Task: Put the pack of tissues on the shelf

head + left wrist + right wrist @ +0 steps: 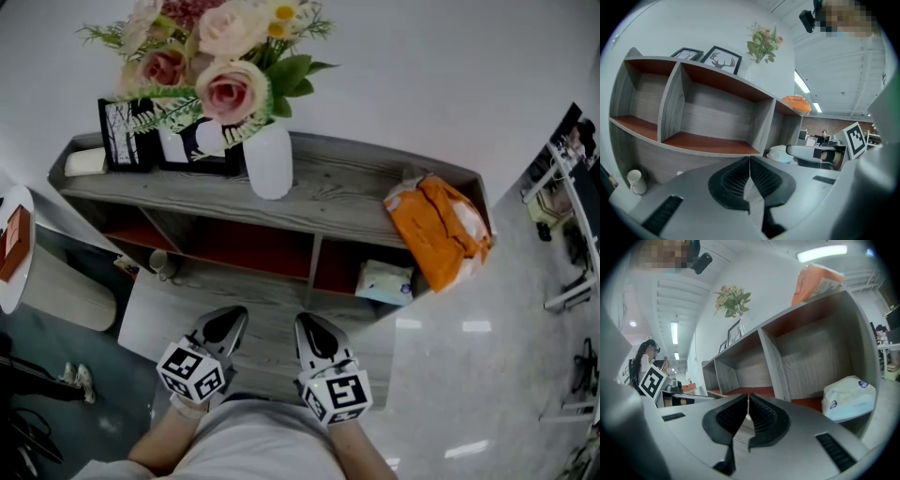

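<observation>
Pack of tissues [384, 281] is sitting in the bottom right compartment of the shelf [328, 202], close to the front edge, pale wrapper with a bit of blue print on it. So going by how things lie, it looks already shelved, or at least nobody's holding it right now. There's also a bigger orange pack [439, 230] lying on top of the shelf at the right end, partly hanging over the corner (can't tell what's in that one).

Both grippers are low in front of the shelf, well apart from the tissues. Left gripper [234, 317] has its jaws pressed together with nothing between them, and its own camera shows the pads meeting tip to tip. Right gripper [309, 323] is the same story: jaws together, empty.

Handling-wise, my guess is the pack is light and squashy, with a plastic wrap that's a bit slick. Nothing fragile, it'll just dent. If it needs moving, I'd open wide and pinch across the narrow width near the middle so it doesn't sag or slide out. Grabbing a loose corner of the wrap seems like a bad bet.
</observation>
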A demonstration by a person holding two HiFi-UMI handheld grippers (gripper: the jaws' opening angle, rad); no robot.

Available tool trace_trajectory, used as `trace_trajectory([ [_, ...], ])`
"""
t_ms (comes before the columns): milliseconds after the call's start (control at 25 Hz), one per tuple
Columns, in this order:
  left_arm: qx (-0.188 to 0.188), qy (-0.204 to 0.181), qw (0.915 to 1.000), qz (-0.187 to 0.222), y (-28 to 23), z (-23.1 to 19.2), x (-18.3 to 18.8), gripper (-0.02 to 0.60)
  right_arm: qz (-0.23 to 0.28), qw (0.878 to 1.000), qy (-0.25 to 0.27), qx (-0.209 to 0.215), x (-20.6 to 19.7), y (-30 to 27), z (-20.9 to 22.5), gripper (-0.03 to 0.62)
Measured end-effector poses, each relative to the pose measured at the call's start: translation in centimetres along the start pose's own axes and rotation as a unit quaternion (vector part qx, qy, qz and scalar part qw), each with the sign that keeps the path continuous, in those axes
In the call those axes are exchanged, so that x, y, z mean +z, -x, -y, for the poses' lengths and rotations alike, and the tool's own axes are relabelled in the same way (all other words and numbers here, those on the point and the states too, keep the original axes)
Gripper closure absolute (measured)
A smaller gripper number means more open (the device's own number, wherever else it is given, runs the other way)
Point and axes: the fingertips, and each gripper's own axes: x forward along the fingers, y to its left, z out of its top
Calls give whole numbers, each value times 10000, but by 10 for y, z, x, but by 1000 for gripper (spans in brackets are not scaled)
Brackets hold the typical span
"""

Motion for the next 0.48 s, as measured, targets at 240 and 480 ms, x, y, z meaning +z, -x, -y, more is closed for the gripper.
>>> trace_trajectory([
  [240, 2, -3, 10000, 9, 1, 0, -1, 561, 3, 10000, 0, -24, -1, 2, 1, 569],
  [480, 2, 9, 10000, 34, 2, -3, 0, 561, 11, 10000, -9, -51, -1, 1, 1, 569],
])
